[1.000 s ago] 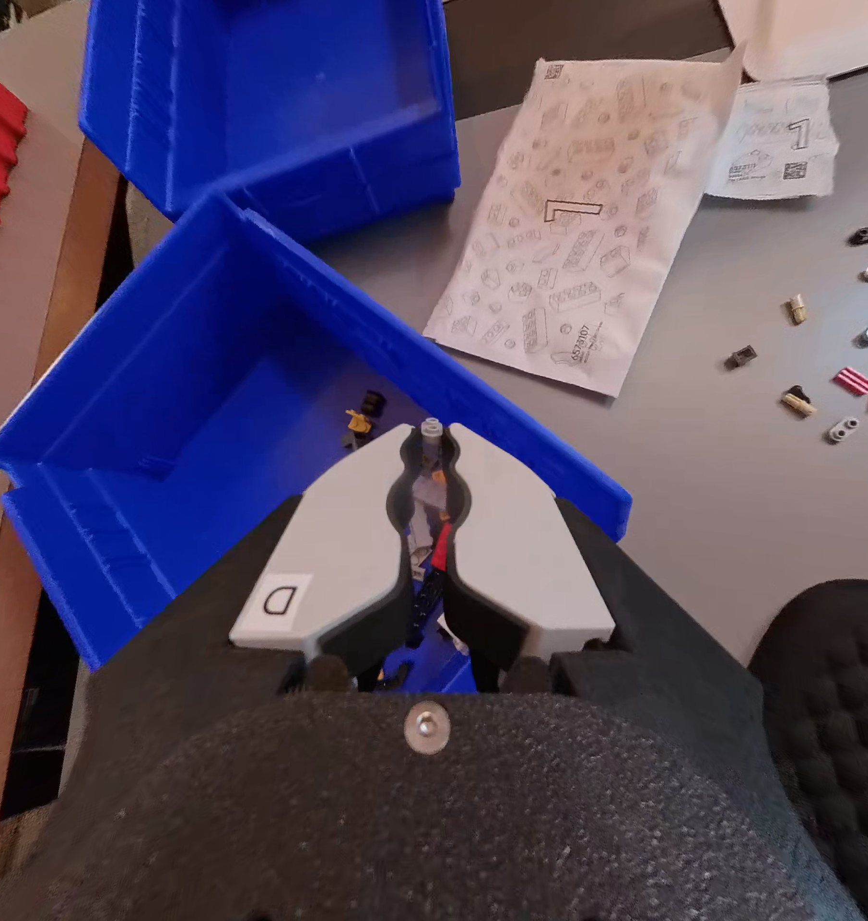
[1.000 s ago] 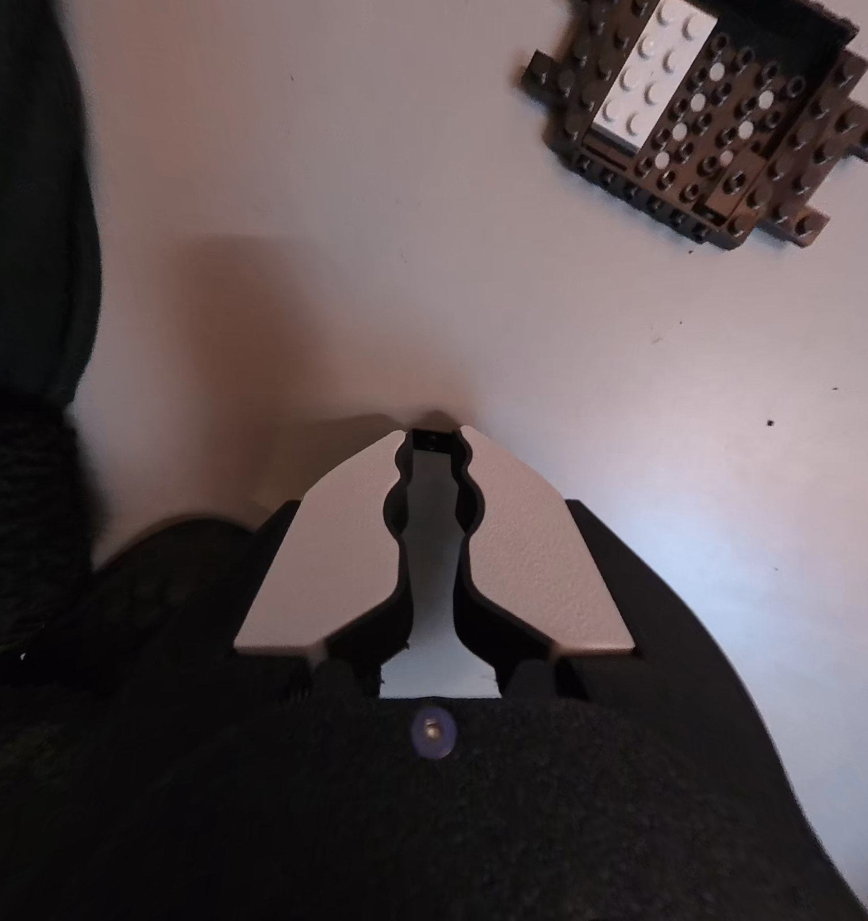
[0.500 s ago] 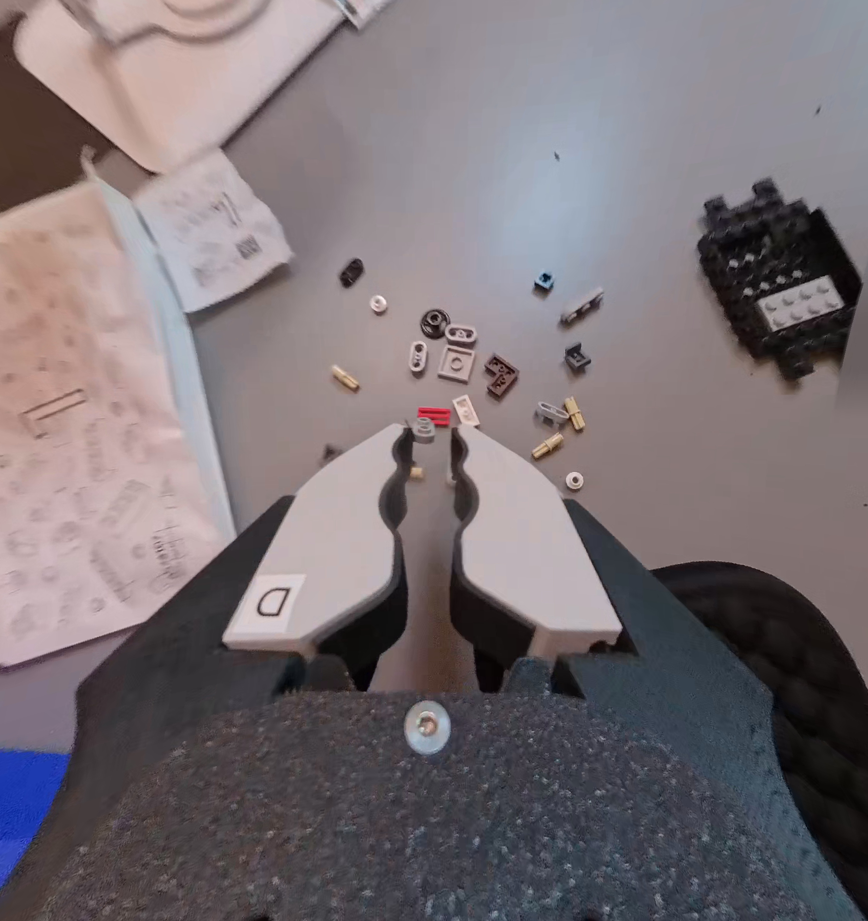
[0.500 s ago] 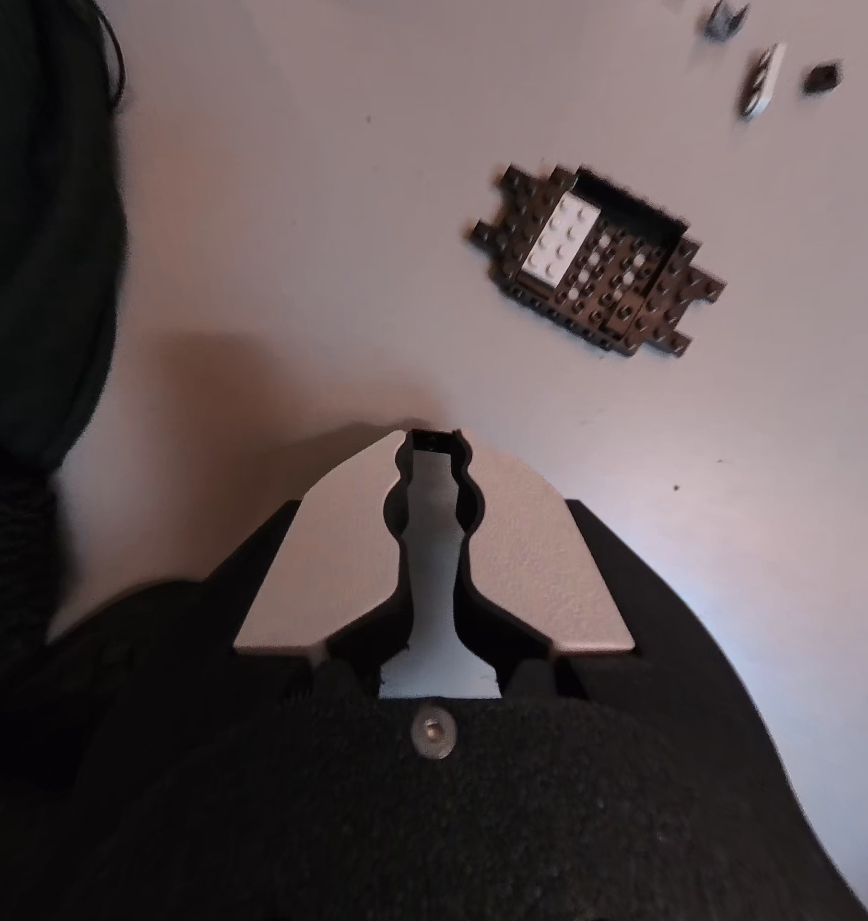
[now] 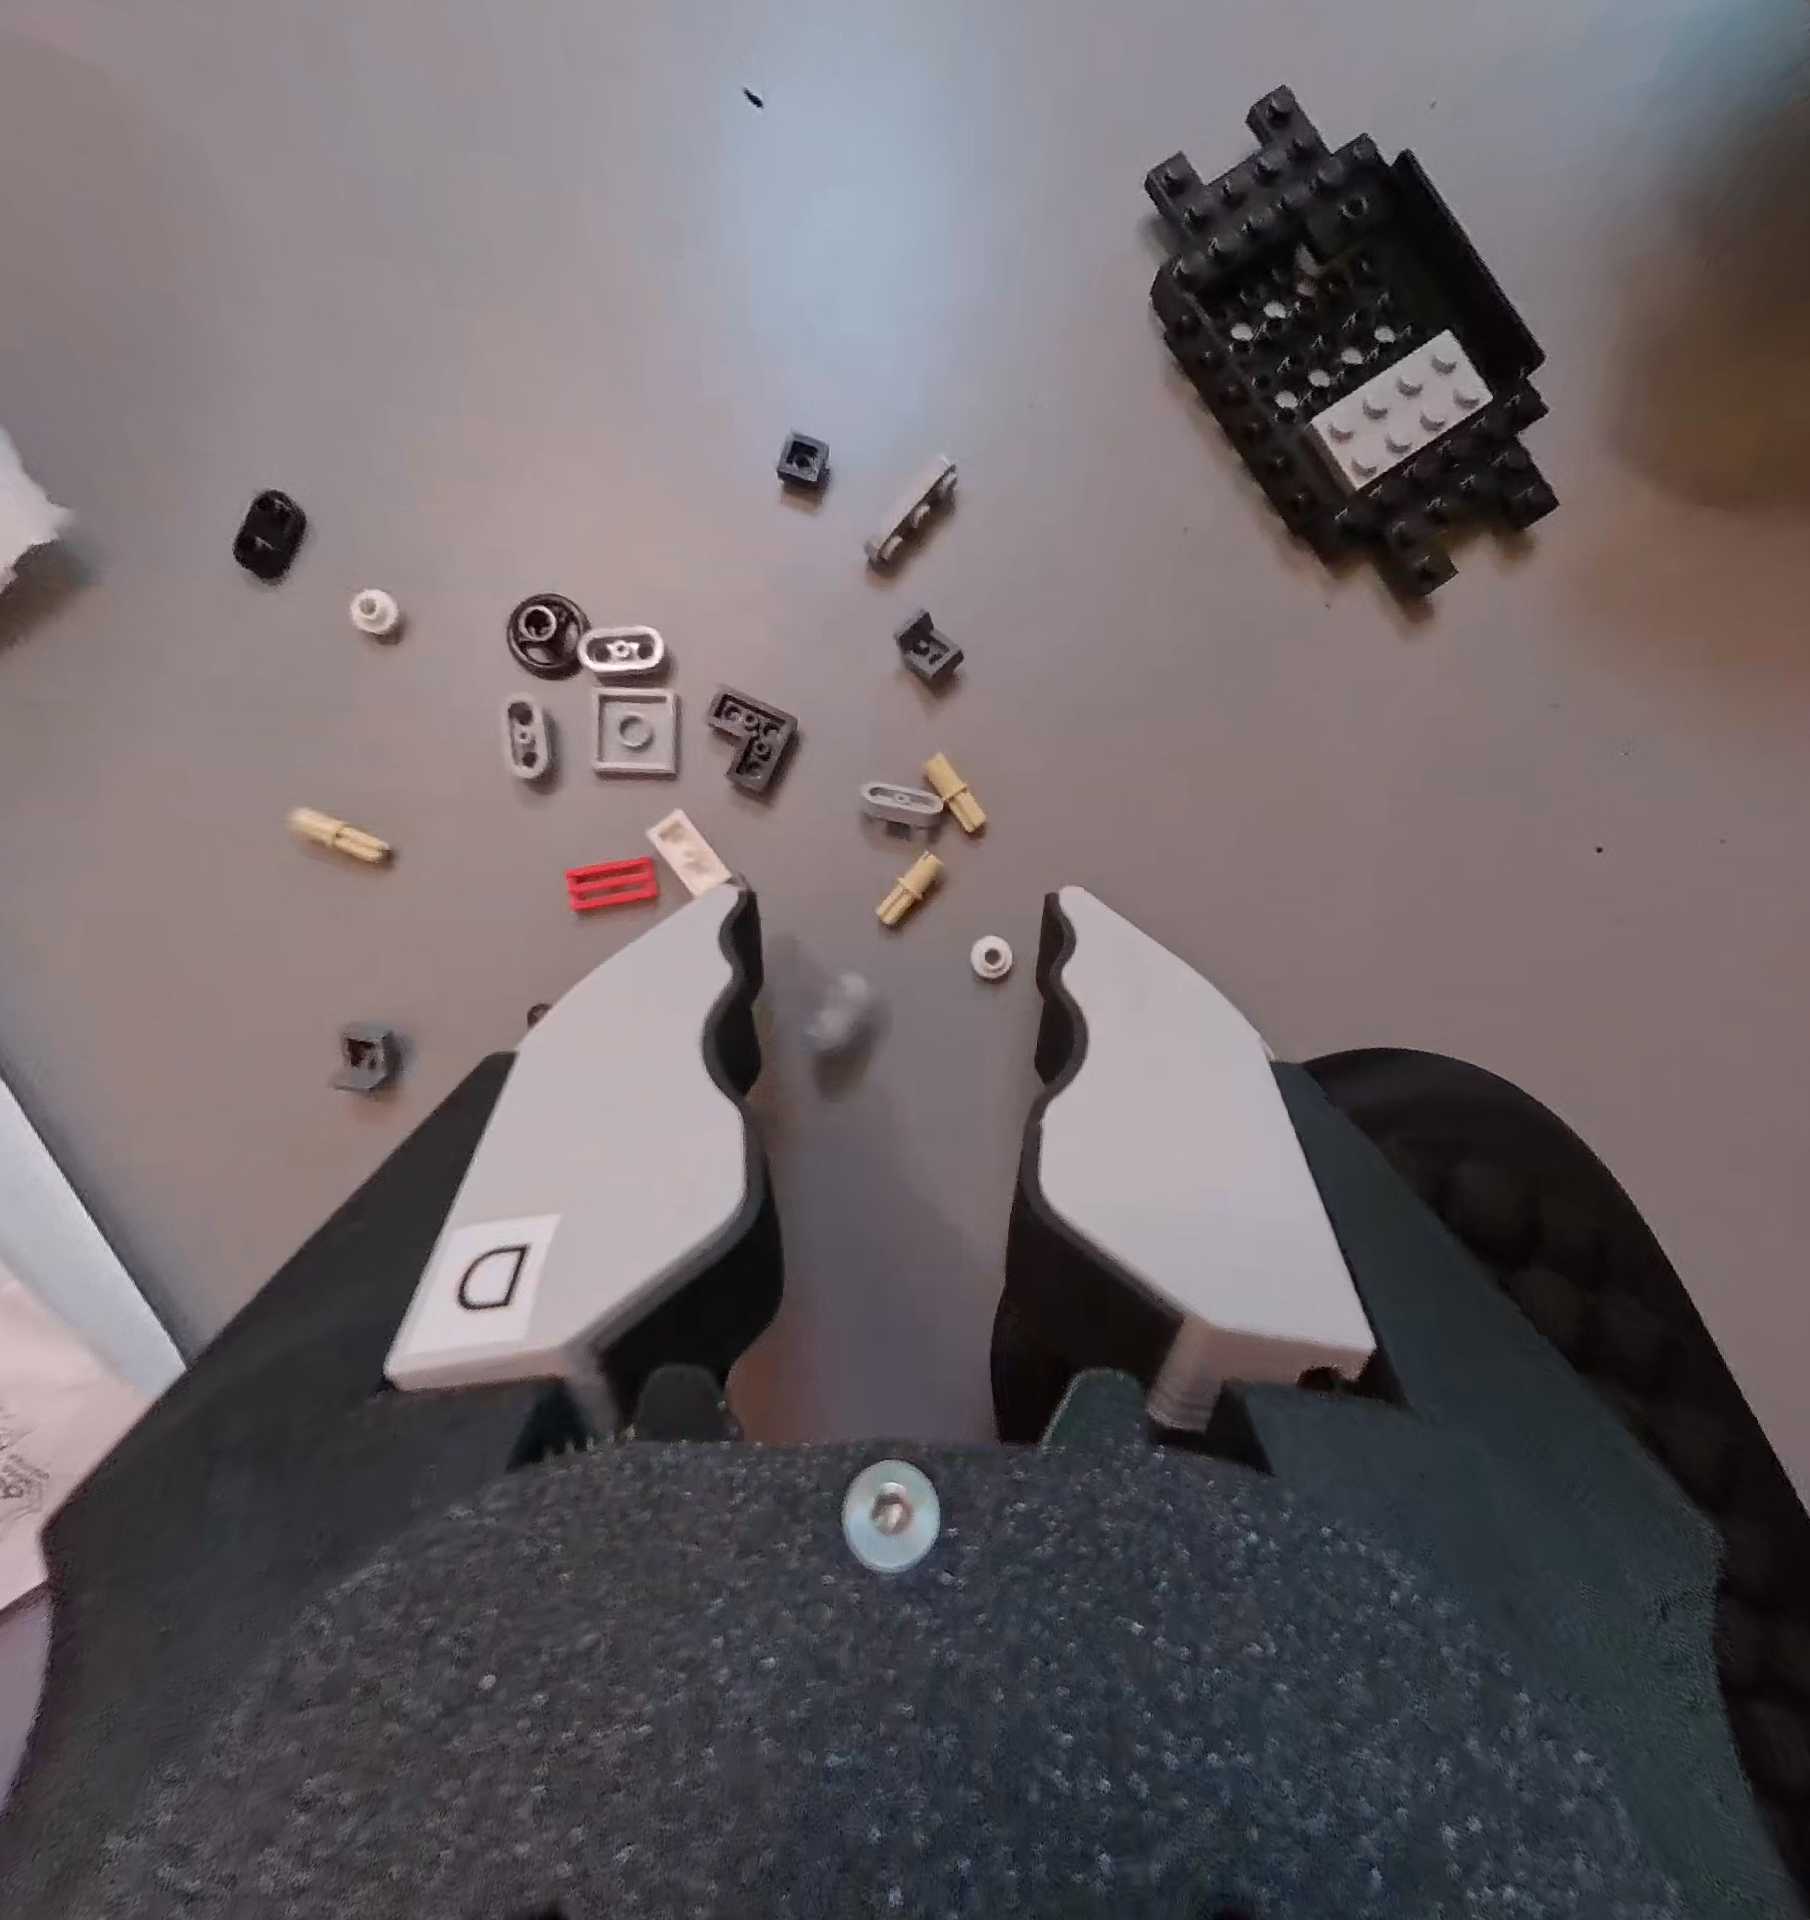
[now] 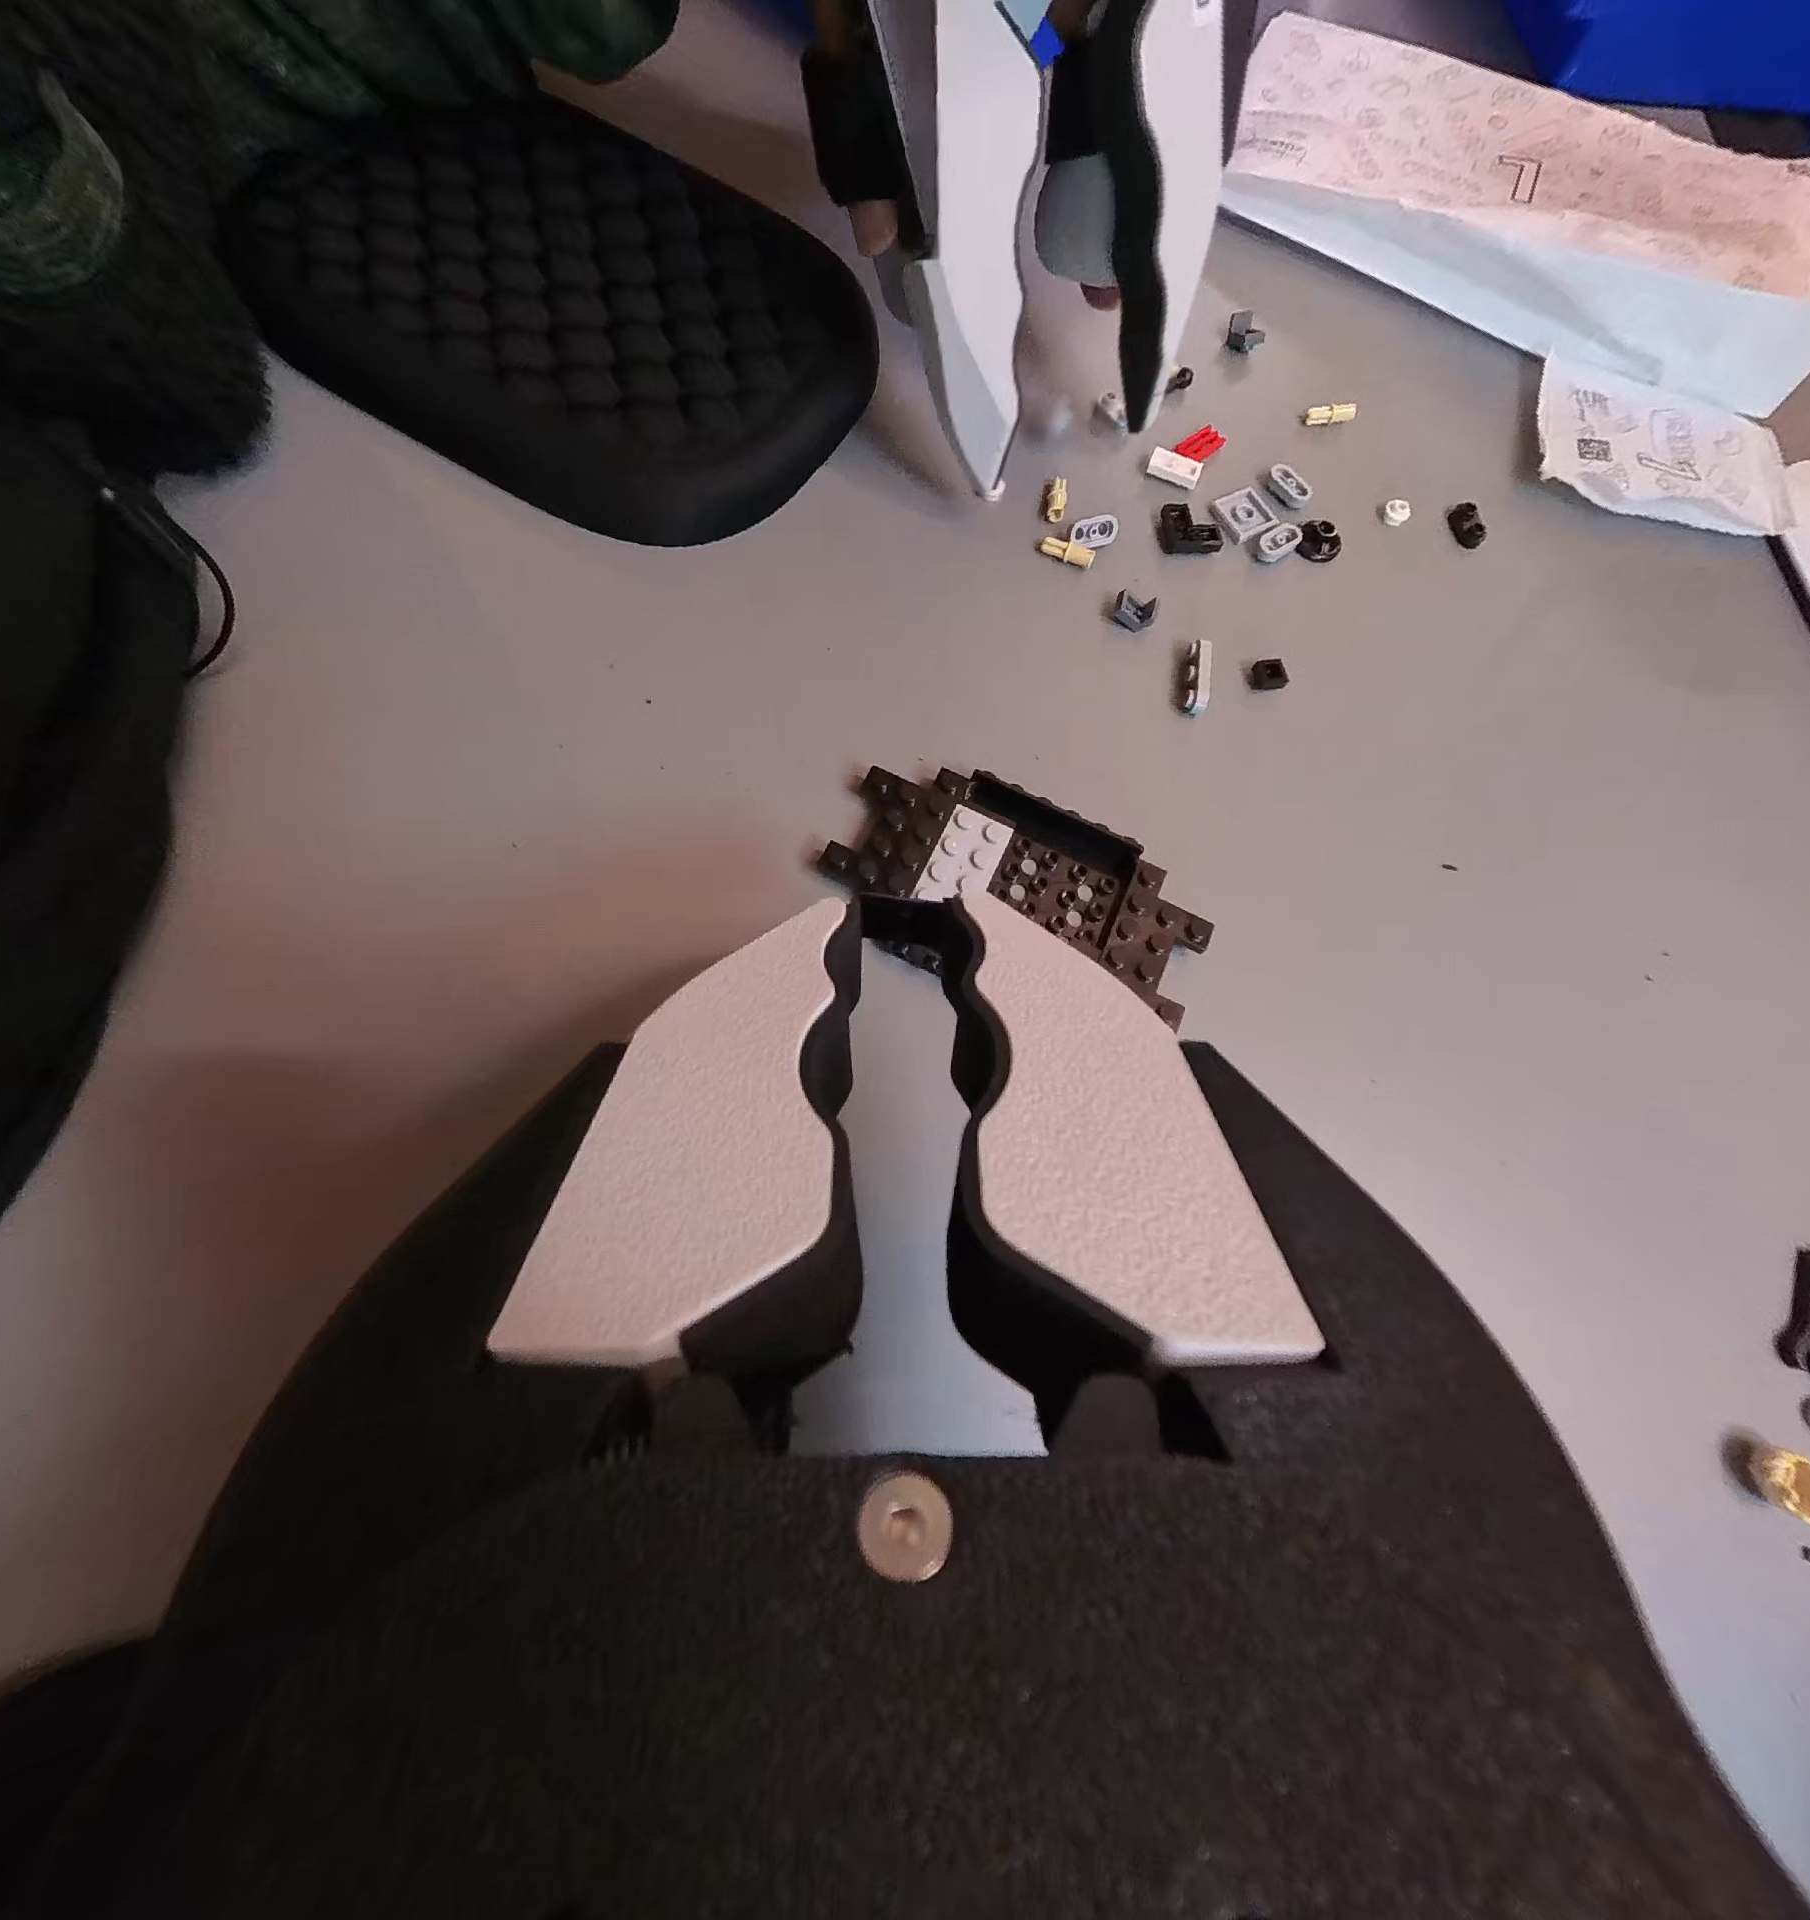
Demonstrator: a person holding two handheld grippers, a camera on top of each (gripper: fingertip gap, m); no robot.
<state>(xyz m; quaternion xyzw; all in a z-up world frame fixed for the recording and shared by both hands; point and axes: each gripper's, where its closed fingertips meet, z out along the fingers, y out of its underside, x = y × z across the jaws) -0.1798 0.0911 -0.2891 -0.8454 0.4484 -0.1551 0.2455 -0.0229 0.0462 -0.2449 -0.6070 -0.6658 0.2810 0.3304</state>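
Printed sheets (image 5: 7, 1382): paper at the table's left edge, flat and well apart from the grippers.
Loose pieces (image 5: 636, 732): small grey, black, tan and red building parts spread singly on the grey table (image 5: 465, 260), likely so each can be picked alone.
Left gripper (image 5: 896, 909): jaws wide, nothing pressed between them; tips low over the near edge of the scatter.
Blurred grey piece (image 5: 836, 1013): small, between the left fingers but touching neither; too smeared to name.
White round stud (image 5: 991, 956): just beside the inner face of the right-hand finger.
Black base assembly (image 6: 1046, 883): studded plate with a pale grey brick (image 6: 963, 852) on it, lying flat, well apart from the scatter.
Right gripper (image 6: 906, 914): jaws narrow, tips clamping a small black piece (image 6: 901, 920) just above the assembly's near edge.
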